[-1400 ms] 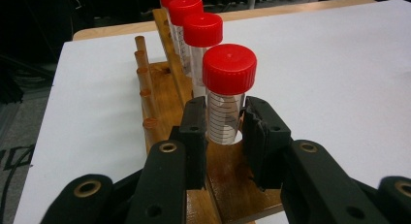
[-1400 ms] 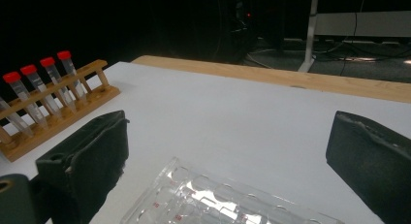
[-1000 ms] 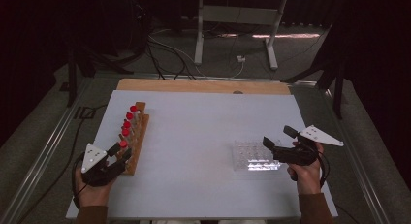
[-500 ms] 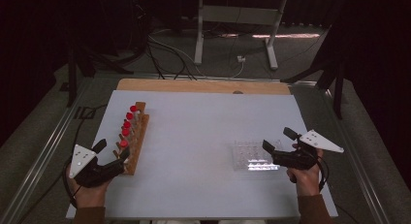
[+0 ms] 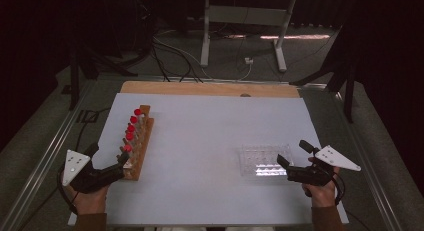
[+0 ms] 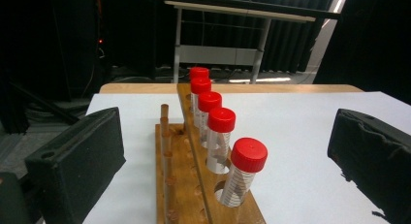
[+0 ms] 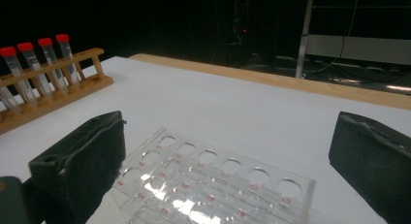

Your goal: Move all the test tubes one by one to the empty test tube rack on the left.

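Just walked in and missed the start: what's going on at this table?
A person holds tongs in each hand at a white table. The left tongs have just been opening and now stand wide at the near end of a wooden rack holding five red-capped tubes, gripping nothing. The right tongs, also open, sit at a clear plastic rack with empty holes.

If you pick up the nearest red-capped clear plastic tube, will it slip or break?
The nearest red-capped clear plastic tube probably won't break; it looks like light plastic. Its smooth round wall might slip between pads, and laid down it would likely roll. Its ribbed cap may grip better.
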`<state>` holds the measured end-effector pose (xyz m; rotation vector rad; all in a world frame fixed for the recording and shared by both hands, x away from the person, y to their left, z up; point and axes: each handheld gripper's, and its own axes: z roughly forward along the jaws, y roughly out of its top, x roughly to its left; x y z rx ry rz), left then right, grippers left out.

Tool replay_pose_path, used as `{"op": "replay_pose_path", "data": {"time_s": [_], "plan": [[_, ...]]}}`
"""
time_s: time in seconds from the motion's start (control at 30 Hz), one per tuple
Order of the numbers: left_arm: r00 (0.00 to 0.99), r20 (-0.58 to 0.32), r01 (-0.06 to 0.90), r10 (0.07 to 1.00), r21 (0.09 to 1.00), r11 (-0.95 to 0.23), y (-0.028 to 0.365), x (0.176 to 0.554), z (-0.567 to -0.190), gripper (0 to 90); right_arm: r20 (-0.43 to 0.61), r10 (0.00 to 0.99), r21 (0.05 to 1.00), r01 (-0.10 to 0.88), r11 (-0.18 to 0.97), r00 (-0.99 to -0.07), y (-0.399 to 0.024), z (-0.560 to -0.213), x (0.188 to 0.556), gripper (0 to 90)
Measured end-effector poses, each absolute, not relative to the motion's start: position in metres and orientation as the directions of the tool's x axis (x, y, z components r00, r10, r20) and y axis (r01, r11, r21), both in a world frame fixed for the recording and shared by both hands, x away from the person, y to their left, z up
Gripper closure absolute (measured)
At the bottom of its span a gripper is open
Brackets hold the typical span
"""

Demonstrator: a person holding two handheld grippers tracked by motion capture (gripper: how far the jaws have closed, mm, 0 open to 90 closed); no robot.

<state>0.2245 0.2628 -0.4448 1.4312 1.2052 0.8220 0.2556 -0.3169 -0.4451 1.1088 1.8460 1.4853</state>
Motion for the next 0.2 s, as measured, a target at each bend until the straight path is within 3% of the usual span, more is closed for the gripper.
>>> {"op": "replay_pose_path", "data": {"time_s": [0.2], "plan": [[0.259, -0.114, 0.252, 0.959, 0.967, 0.047, 0.2600, 0.2255, -0.4465, 0.5, 0.094, 0.850, 0.961, 0.270, 0.058, -0.519, -0.3207, -0.4475, 0.2549, 0.0]]}}
